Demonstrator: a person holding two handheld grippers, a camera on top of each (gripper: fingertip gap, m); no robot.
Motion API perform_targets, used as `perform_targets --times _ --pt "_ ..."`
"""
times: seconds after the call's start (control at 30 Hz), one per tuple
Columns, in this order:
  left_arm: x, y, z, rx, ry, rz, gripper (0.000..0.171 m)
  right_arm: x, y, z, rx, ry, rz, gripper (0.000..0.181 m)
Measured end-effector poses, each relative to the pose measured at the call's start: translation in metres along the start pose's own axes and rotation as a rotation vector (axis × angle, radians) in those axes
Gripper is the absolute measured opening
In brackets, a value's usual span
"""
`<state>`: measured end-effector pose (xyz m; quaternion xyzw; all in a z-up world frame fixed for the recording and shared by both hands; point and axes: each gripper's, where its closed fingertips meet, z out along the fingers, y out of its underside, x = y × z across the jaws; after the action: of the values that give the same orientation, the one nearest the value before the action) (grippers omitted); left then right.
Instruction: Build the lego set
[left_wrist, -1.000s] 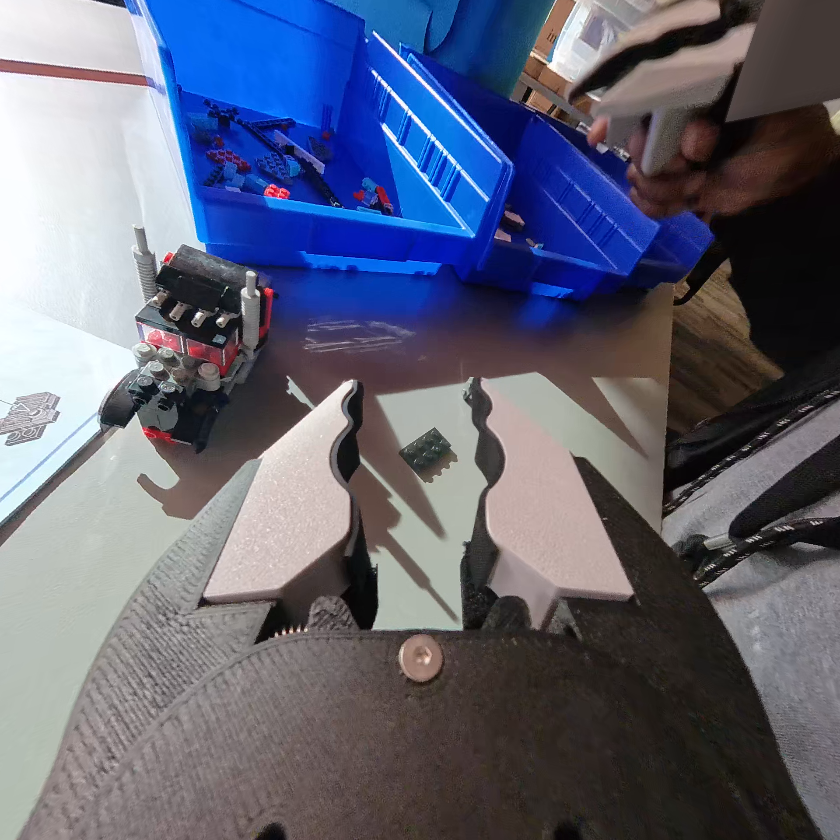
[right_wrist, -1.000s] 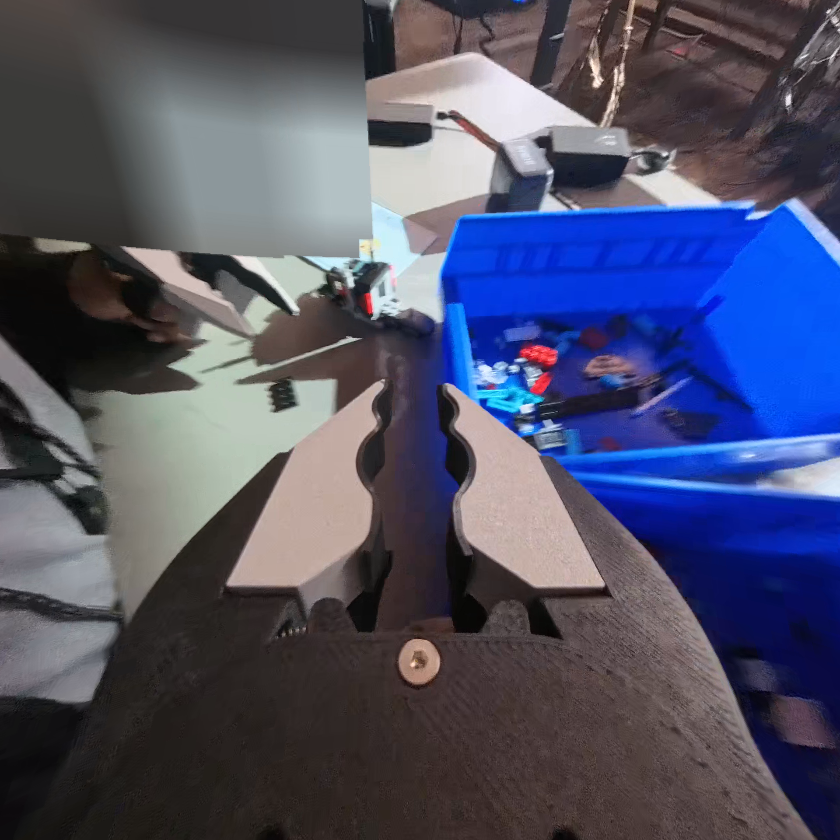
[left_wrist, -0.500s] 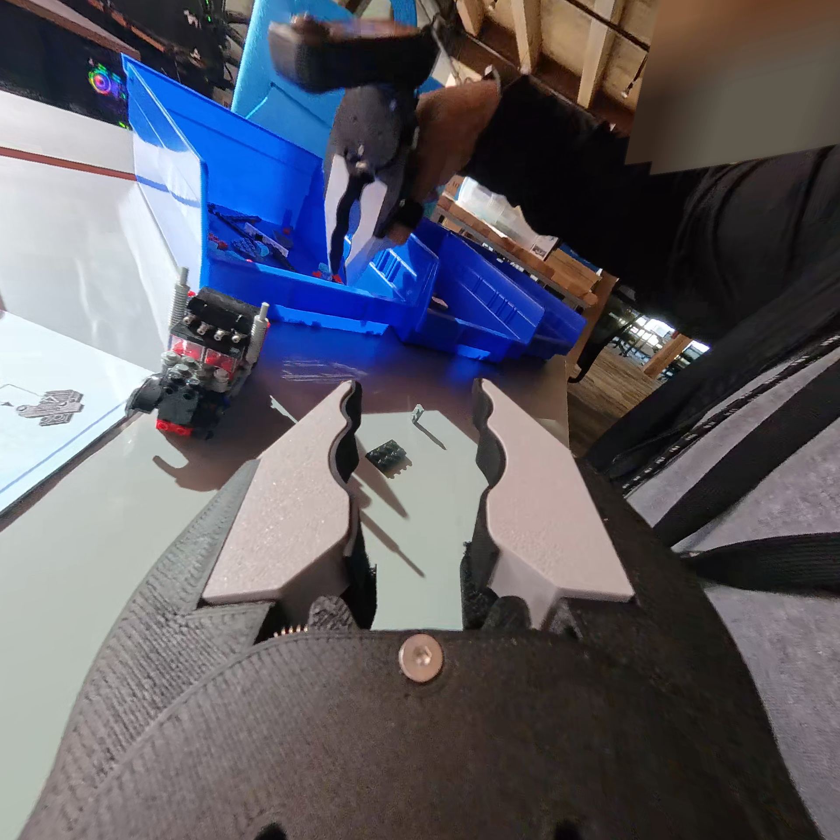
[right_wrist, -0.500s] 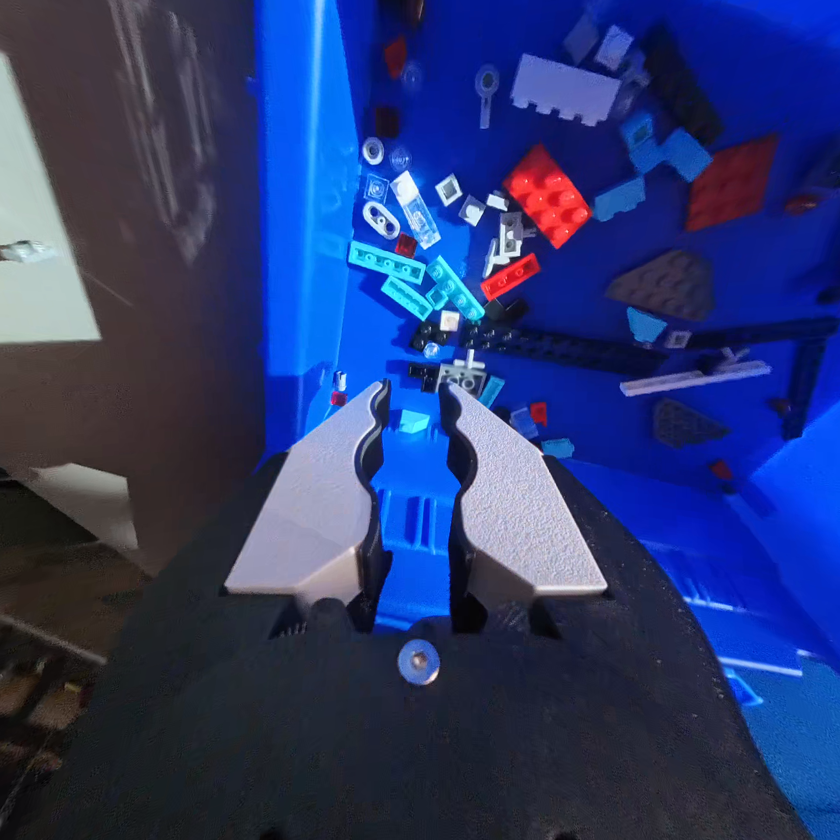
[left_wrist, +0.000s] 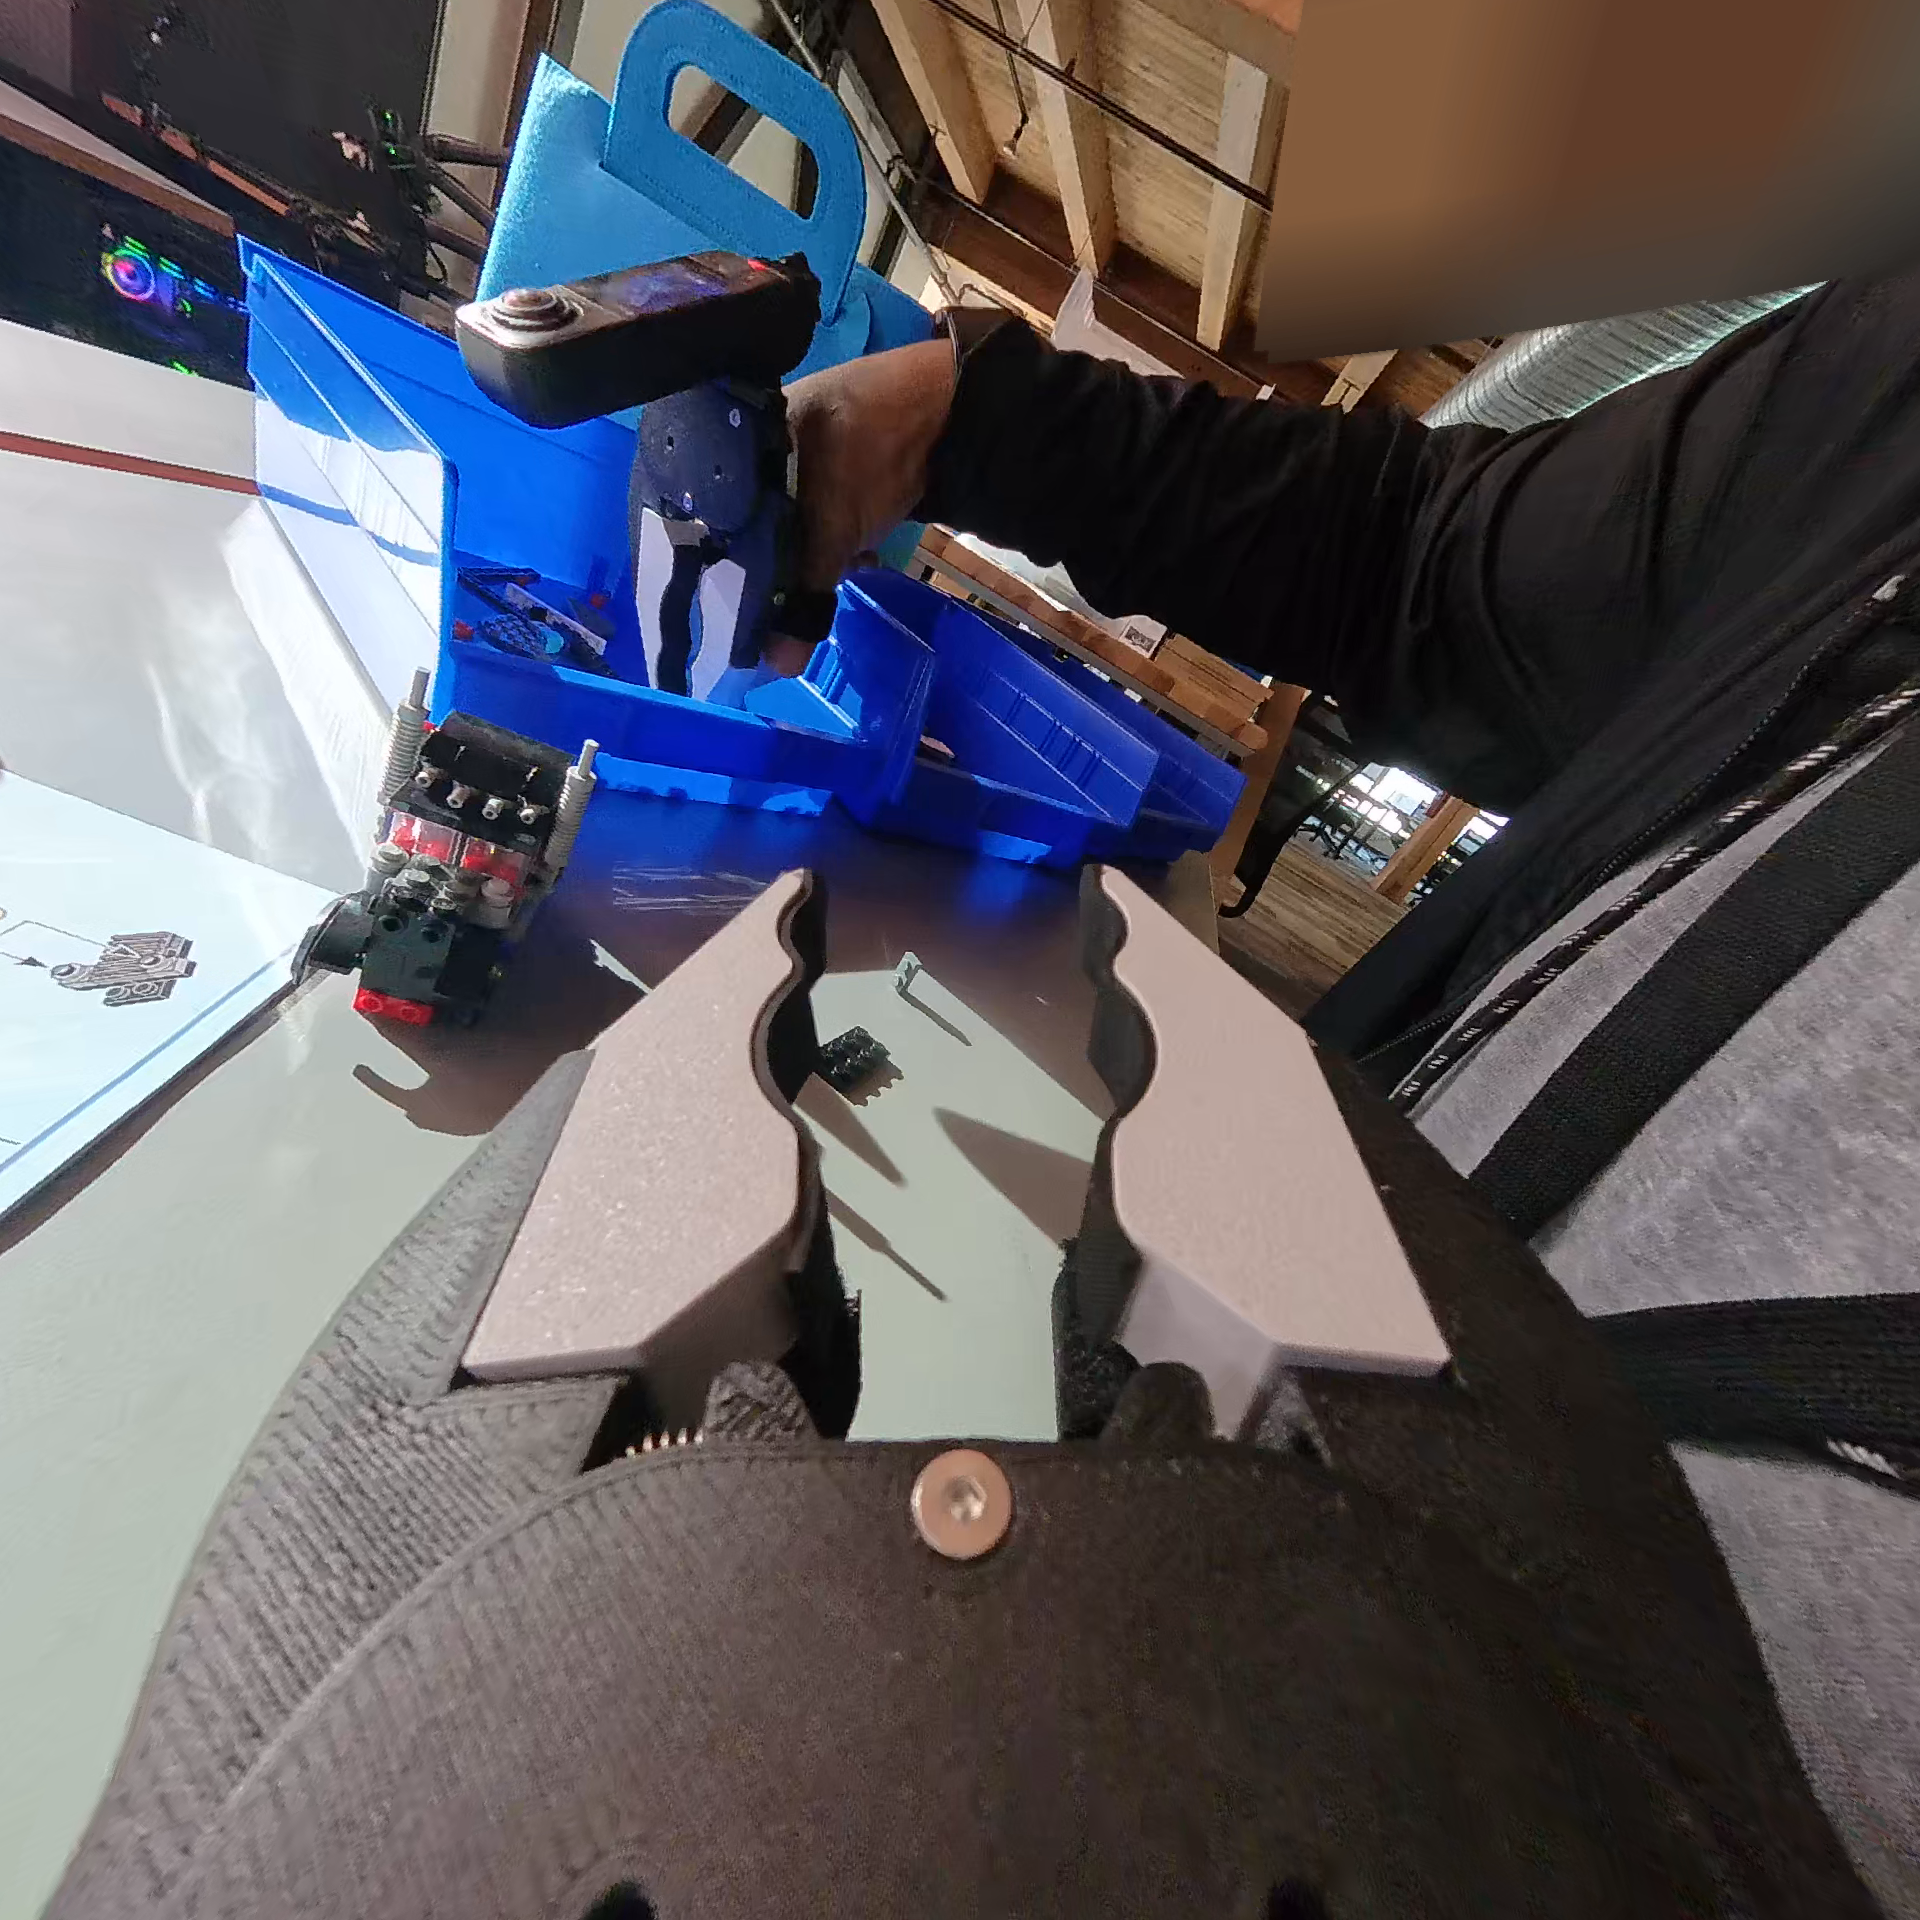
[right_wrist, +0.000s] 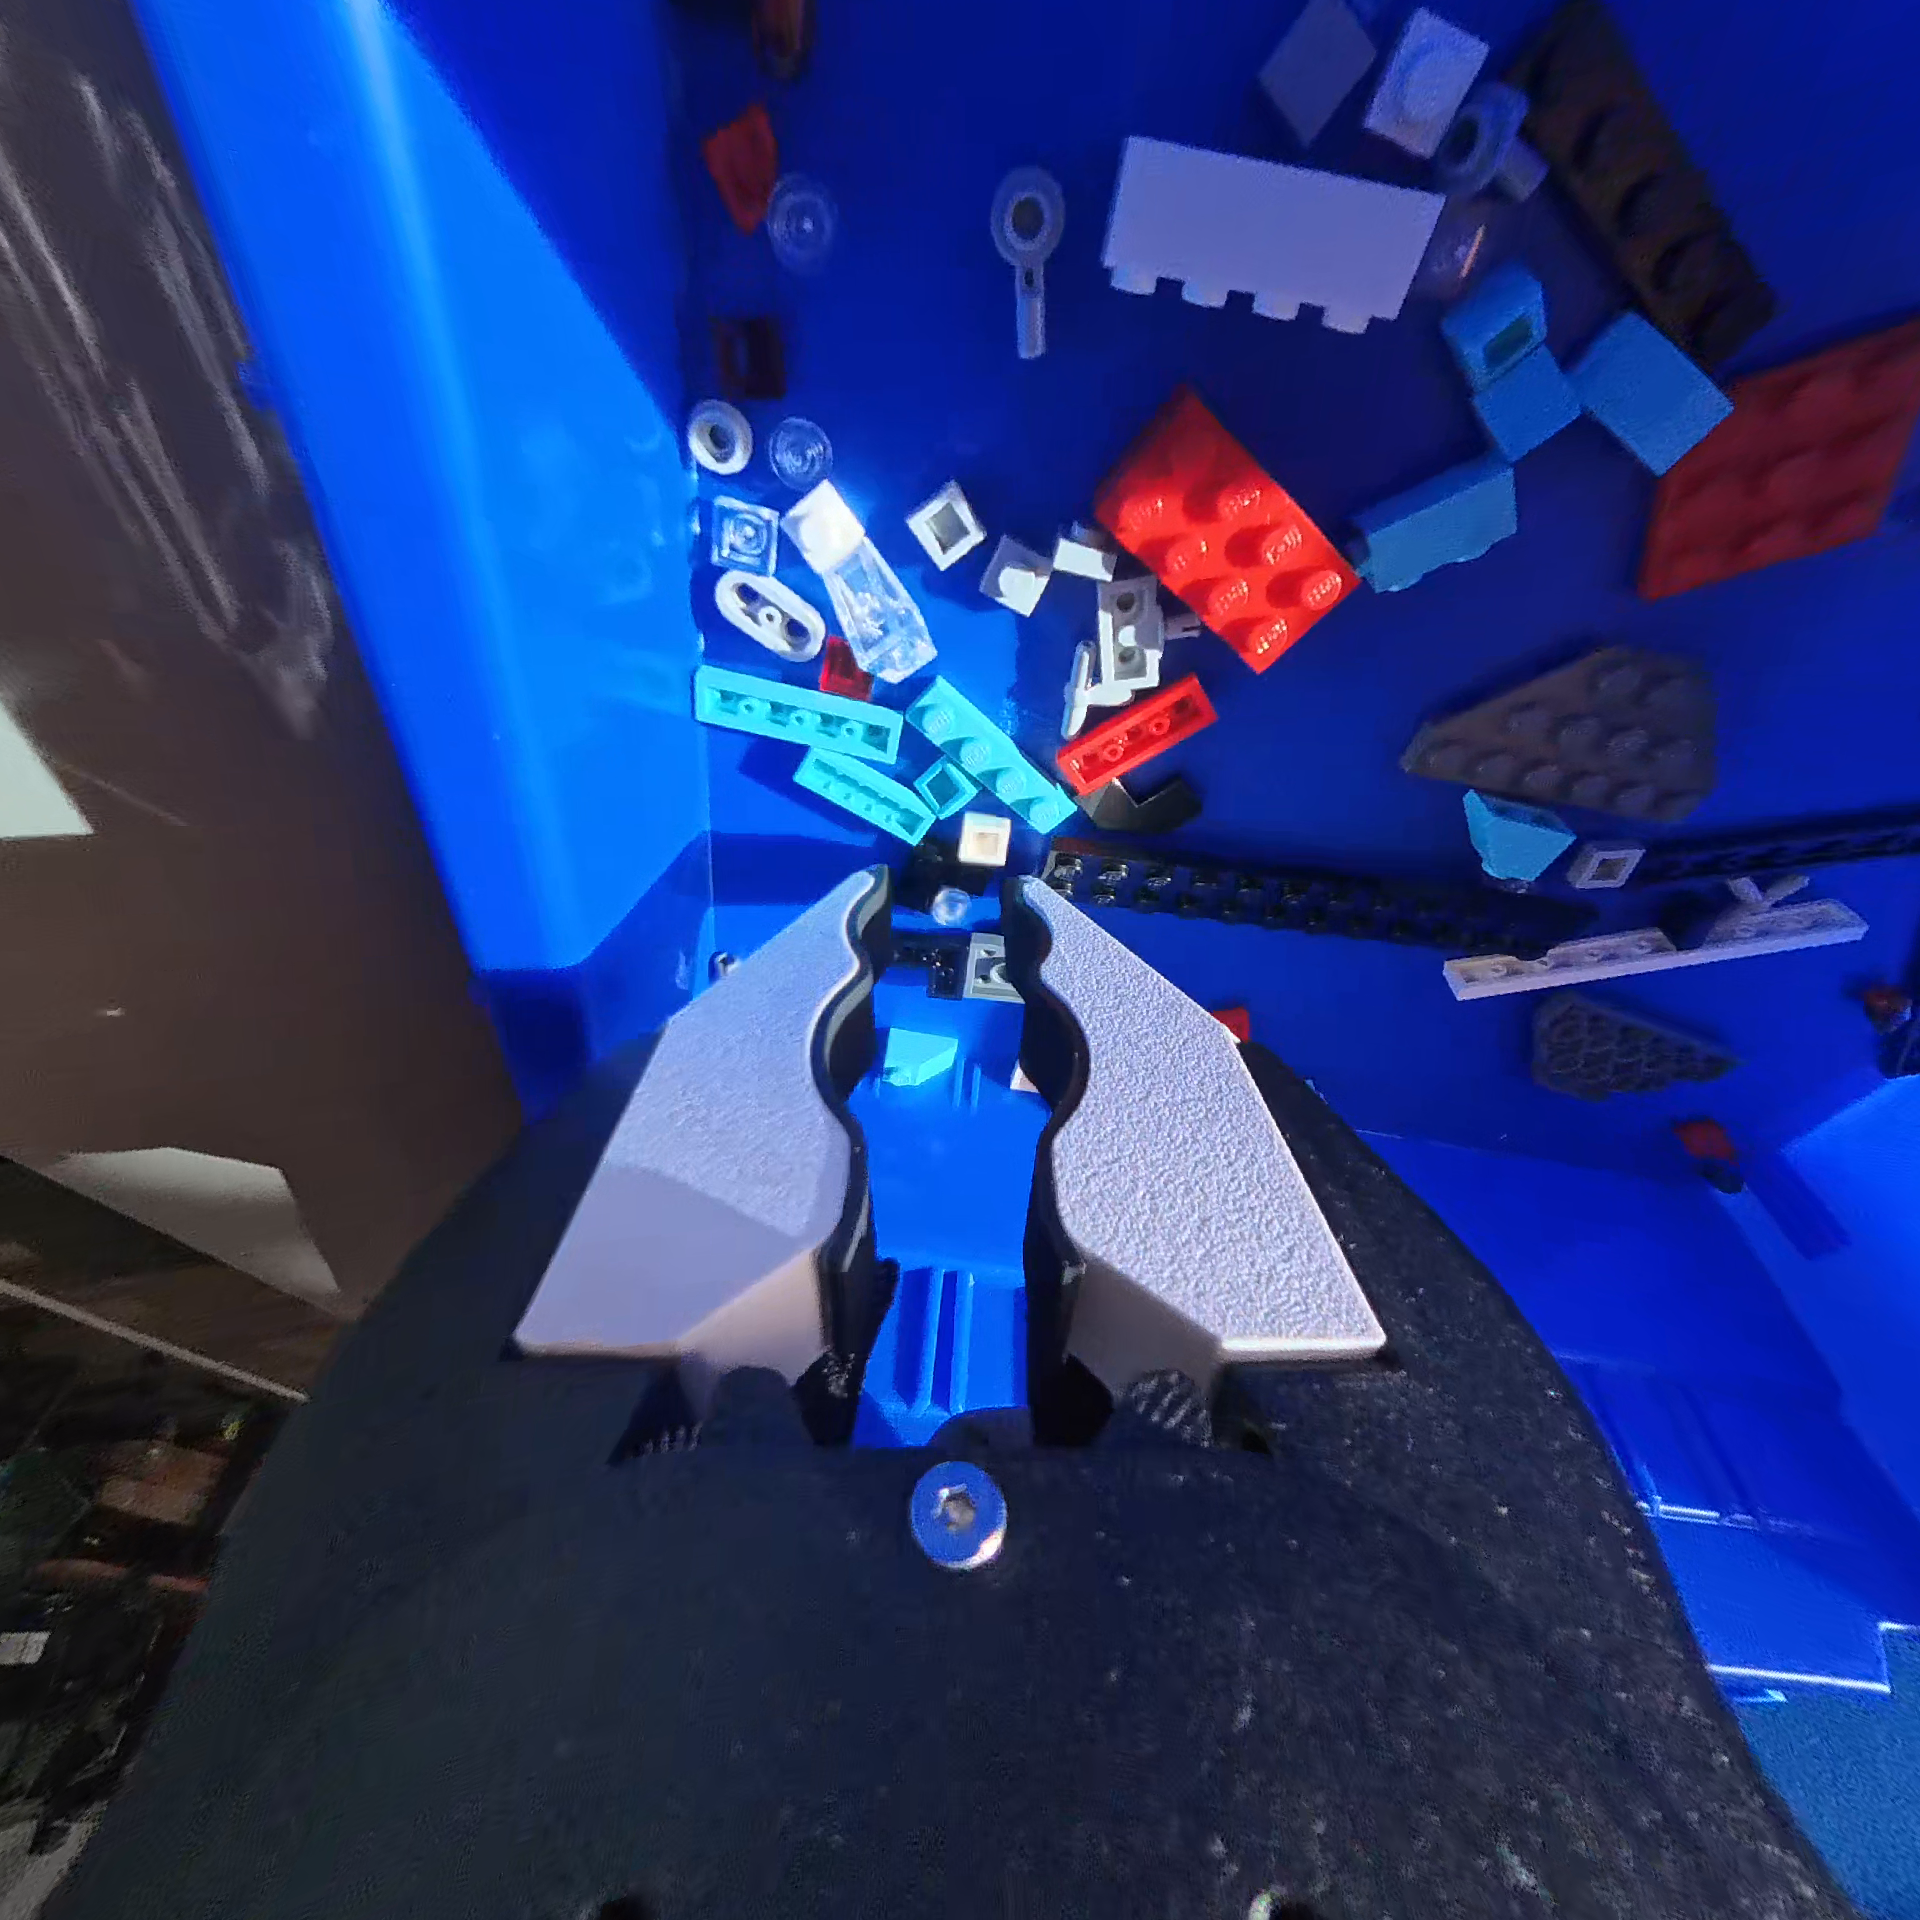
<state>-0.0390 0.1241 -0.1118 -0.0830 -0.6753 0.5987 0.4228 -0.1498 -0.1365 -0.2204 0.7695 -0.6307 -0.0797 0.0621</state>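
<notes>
While the left tool (left_wrist: 945, 935) hovers low over the counter (left_wrist: 208, 1247) with its jaws released and empty, a small black plate (left_wrist: 854, 1051) lies on the counter between them. Nearby stands the half-built lego truck (left_wrist: 457, 873). The right tool (right_wrist: 945, 894) reaches into the blue bin (right_wrist: 499, 520), jaws slightly apart and holding nothing, just above loose pieces near a red plate (right_wrist: 1226, 540).

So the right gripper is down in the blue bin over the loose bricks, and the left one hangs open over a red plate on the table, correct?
Not quite: the plate ahead of the open left gripper is black, as the left wrist view shows. The rest holds.
</notes>
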Motion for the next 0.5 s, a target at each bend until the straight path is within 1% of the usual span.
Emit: perform_targets --times 0.03,0.2,0.27,0.33,0.4,0.5 --pt "0.0 0.0 0.0 0.003 -0.002 0.001 0.05 0.001 0.0 0.0 0.001 0.009 -0.001 0.019" --pt "-0.002 -0.001 -0.001 0.006 -0.017 0.005 0.05 0.0 -0.001 -0.001 0.038 0.028 -0.006 0.018" --pt "-0.002 -0.001 -0.001 0.004 -0.021 0.007 0.05 0.0 0.001 -0.01 0.063 0.048 -0.001 0.019" --pt "-0.003 -0.001 -0.001 0.005 -0.027 0.008 0.05 -0.002 0.001 -0.029 0.117 0.077 0.012 0.019" --pt "-0.004 -0.001 -0.001 0.004 -0.033 0.009 0.05 -0.011 -0.002 -0.055 0.207 0.101 0.03 0.018" --pt "-0.006 -0.001 0.0 0.006 -0.046 0.009 0.05 -0.048 -0.006 -0.09 0.366 0.124 0.026 0.018"
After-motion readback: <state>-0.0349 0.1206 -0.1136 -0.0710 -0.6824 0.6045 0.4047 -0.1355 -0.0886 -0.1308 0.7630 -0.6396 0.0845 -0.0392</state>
